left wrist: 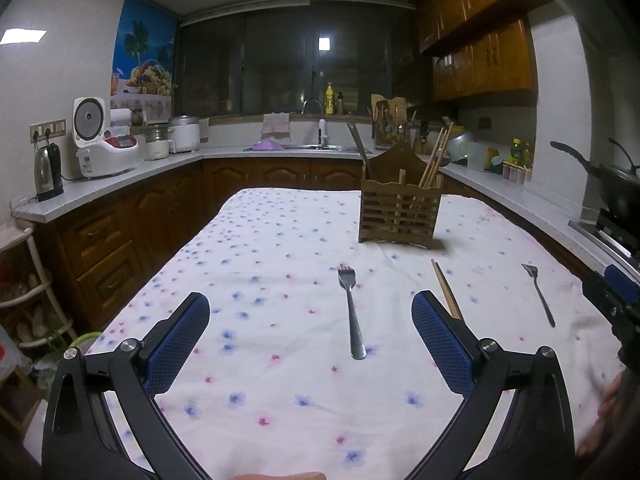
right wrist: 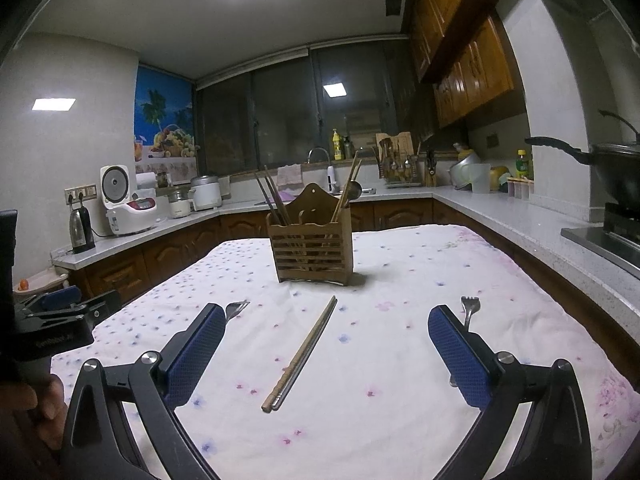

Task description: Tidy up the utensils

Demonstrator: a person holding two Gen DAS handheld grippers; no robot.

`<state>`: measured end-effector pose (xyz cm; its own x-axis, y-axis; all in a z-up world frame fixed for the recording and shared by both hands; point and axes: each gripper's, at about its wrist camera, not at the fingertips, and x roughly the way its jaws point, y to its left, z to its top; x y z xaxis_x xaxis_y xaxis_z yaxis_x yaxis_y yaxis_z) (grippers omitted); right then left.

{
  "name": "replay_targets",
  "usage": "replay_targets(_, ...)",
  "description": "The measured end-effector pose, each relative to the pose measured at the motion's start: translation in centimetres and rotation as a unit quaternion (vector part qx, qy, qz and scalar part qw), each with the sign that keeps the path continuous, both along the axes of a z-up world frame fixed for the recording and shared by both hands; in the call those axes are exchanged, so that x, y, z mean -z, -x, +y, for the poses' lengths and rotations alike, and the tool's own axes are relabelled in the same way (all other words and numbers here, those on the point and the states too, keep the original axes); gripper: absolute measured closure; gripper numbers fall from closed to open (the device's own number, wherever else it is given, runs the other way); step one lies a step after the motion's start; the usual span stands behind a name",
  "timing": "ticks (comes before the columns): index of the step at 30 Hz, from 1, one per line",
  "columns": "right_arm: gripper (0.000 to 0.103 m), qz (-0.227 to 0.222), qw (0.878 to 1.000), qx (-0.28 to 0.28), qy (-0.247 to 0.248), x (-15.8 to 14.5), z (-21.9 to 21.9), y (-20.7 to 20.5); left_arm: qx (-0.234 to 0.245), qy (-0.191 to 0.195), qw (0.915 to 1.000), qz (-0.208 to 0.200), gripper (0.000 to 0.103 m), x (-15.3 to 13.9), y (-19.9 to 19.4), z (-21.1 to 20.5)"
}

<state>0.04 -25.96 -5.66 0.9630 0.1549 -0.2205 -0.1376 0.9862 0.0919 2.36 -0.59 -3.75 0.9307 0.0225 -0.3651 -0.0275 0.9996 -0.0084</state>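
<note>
Both the left gripper (left wrist: 310, 320) and right gripper (right wrist: 326, 330) hover spread wide and empty, while the chopsticks (right wrist: 301, 356) lie lengthwise, tips pointing toward the wooden holder (right wrist: 311, 246).

Low wrist views (shared holder (left wrist: 400, 210)) forward

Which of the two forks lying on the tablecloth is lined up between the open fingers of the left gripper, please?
The larger fork, lying left of the chopsticks, sits between the left gripper fingers. The other fork lies right of the chopsticks, outside them.
</note>
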Motion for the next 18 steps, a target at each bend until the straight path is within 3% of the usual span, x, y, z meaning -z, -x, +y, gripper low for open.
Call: replay_targets(18,0.001,-0.007,1.000,-0.004,-0.001,-0.37,-0.27,-0.02,-0.004,-0.004,1.0000,-0.006,0.000,0.19,-0.10,-0.08)
